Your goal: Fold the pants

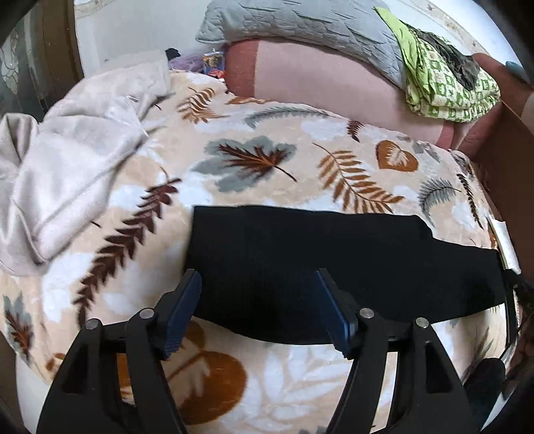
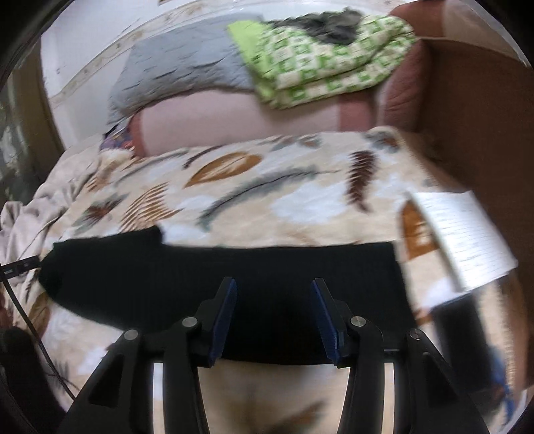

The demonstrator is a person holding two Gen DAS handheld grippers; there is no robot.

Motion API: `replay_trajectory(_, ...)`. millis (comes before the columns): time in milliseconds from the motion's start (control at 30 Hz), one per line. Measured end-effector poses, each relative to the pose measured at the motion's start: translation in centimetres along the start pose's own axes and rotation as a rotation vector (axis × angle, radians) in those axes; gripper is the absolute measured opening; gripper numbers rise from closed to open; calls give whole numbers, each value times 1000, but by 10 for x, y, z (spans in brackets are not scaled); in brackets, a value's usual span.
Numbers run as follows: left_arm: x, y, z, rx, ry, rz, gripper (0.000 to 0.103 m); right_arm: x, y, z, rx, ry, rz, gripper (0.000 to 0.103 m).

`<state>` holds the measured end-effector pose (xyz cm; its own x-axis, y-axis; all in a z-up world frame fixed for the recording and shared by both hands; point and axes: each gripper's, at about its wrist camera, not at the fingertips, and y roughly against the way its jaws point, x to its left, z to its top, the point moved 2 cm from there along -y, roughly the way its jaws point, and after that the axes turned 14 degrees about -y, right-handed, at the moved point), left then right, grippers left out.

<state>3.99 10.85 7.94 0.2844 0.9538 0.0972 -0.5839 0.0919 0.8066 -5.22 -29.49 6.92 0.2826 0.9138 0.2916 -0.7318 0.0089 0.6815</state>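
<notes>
The pants [image 1: 333, 267], black and folded into a flat band, lie across a leaf-patterned blanket [image 1: 267, 160] on the bed, running sideways in front of both claws. Seen from the left wrist, the band's left end sits just past the left claw [image 1: 258, 283], whose blue pads are spread wide with only the flat cloth showing in the gap; neither pad presses on it. From the right wrist the same pants [image 2: 167, 273] stretch away to the left, with a stepped edge along the far side near that end. The right claw [image 2: 273, 293] is also parted, its pads hanging over the near part of the black cloth without pinching it; this view is smeared, so whether the tips brush the fabric cannot be told.

A pale grey garment [image 1: 66, 173] lies crumpled on the blanket to the left, well apart from the pants. At the head of the bed a pink pillow [image 1: 317, 70] carries a grey quilted cushion [image 1: 300, 26] and a folded green-patterned cloth [image 1: 447, 83]. A brown cardboard box [image 2: 484, 117] stands at the right side, with a white lined sheet of paper [image 2: 467, 240] near it.
</notes>
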Motion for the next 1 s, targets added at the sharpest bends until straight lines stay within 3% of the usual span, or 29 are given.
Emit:
replay_trajectory(300, -22, -19, -11, -1, 4, 0, 69, 48, -37, -35, 86, 15, 70, 47)
replay_trajectory(600, -32, -38, -19, 37, -9, -11, 69, 50, -62, -47, 141, 35, 40, 48)
replay_trajectory(767, -43, -28, -14, 11, -48, -13, 69, 50, -52, -42, 123, 27, 44, 49)
replay_trajectory(867, -52, -20, -7, -13, -76, -17, 69, 47, -41, -36, 95, 13, 53, 55)
replay_trajectory(1000, -67, -14, 5, -42, -107, -37, 76, 40, -25, -27, 73, 16, 52, 56)
